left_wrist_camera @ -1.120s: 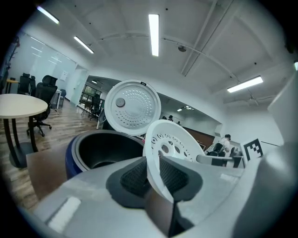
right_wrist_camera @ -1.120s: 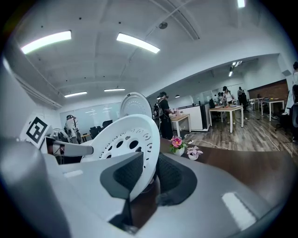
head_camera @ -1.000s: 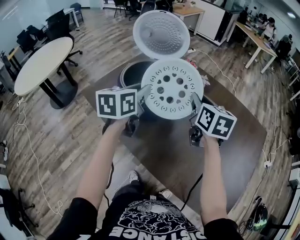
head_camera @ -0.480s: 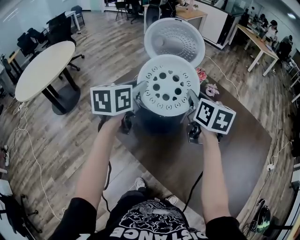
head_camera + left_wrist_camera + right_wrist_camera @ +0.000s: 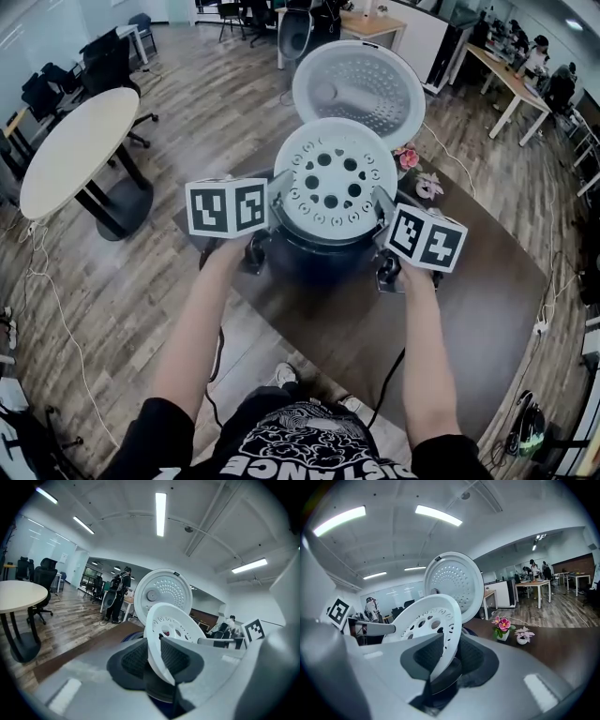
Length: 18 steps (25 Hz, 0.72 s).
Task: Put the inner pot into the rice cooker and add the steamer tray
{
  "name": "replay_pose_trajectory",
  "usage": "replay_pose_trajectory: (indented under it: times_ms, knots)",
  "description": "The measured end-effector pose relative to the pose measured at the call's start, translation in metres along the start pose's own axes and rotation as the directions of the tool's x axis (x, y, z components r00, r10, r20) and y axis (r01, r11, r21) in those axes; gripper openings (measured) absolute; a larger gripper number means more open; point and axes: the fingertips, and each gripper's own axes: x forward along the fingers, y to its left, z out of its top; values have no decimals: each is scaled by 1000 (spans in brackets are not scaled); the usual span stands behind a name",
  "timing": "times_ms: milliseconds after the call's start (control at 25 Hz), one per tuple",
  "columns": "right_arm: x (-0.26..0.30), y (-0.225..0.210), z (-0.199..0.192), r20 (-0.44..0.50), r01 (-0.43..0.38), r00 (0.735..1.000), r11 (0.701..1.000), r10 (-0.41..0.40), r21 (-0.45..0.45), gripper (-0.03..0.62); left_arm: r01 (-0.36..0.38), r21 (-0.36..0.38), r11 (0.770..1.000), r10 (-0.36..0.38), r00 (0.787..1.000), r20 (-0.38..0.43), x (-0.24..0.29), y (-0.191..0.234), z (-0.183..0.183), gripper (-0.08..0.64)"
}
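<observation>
1. Both bare forearms reach forward side by side. The left hand [image 5: 228,253] and right hand [image 5: 410,275] sit level with each other, each behind its gripper's black-and-white marker cube.
2. The left gripper [image 5: 280,194] and right gripper [image 5: 382,202] point inward and slightly down, meeting opposite edges of the steamer tray [image 5: 330,183].
3. In the left gripper view, the dark mesh-textured pads pinch the tray's thin white rim, which stands edge-on between them.
4. The right gripper view shows the same: its ribbed black pads are clamped on the rim at the other side.
5. The tray hangs directly over the mouth of the rice cooker [image 5: 319,255], held roughly level. Whether it touches the cooker cannot be told.
6. The tray is a shallow round dish of smooth white plastic, pierced with large round holes at the centre and a ring of smaller ones.
7. The cooker's body is dark and rounded. Its lid [image 5: 366,82] stands open behind, the pale inner face dimpled with fine dots.
8. The cooker sits on a matte dark-brown table [image 5: 469,309], with two small flower pots [image 5: 419,172] close by.
</observation>
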Motion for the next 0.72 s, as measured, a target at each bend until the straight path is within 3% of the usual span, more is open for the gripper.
replay_pose_trajectory:
  times_ms: [720]
  knots:
    - [12, -5, -25, -50, 53, 997, 998, -54, -31, 121, -20, 79, 997, 24, 999, -47, 20, 17, -25, 98]
